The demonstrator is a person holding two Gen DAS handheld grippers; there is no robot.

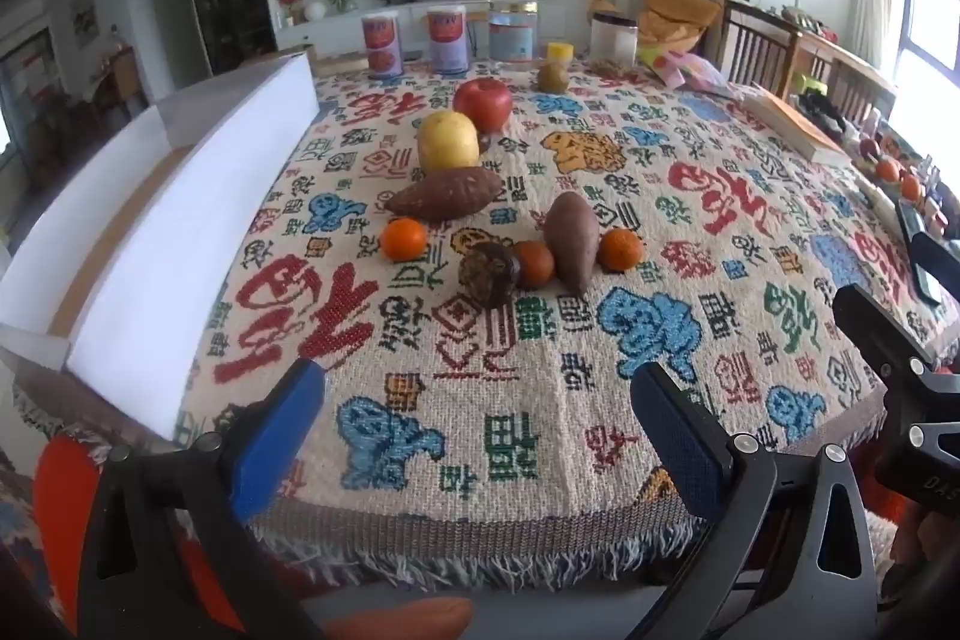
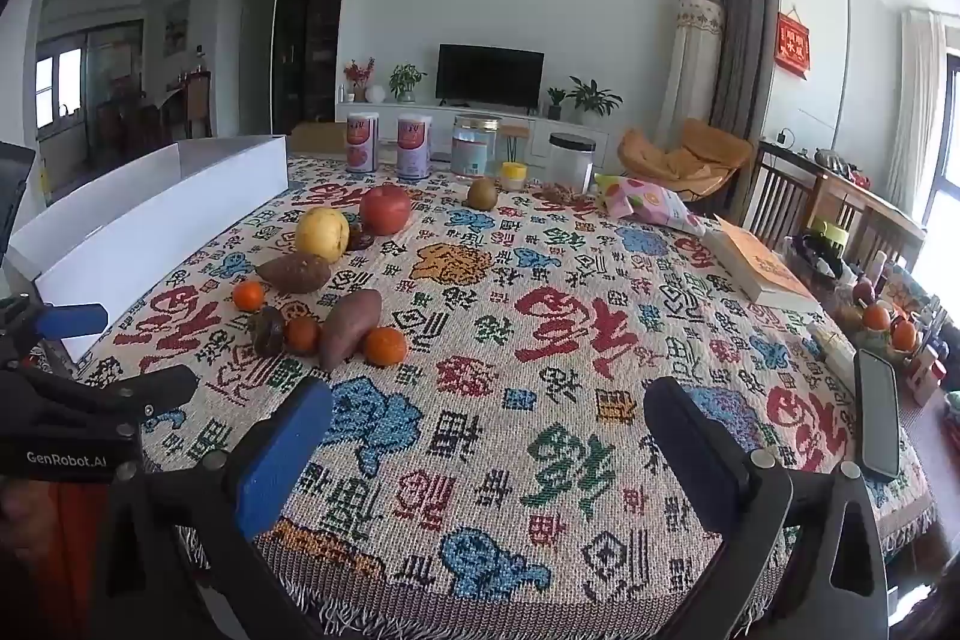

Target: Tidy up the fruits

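Note:
A cluster of produce lies mid-table: a red apple (image 1: pixel 482 103) (image 2: pixel 385 209), a yellow pear (image 1: pixel 448 140) (image 2: pixel 322 233), two sweet potatoes (image 1: pixel 444 194) (image 1: pixel 571 232), three small oranges (image 1: pixel 404 239) (image 1: pixel 620 249) (image 1: pixel 533 264), a dark round fruit (image 1: pixel 489 274) and a kiwi (image 1: pixel 552 77) (image 2: pixel 482 194) further back. A white open box (image 1: pixel 180 244) (image 2: pixel 150 232) stands at the left. My left gripper (image 1: pixel 474 436) is open and empty above the table's front edge. My right gripper (image 2: pixel 486 448) is open and empty, to the right of the left one.
Two cans (image 1: pixel 384 45), a glass jar (image 1: pixel 512 34) and a black-lidded jar (image 1: pixel 613 38) stand along the far edge. A snack bag (image 2: pixel 648 205), a book (image 2: pixel 759 268) and a phone (image 2: pixel 876 418) lie at the right. The patterned cloth (image 2: pixel 540 340) covers the table.

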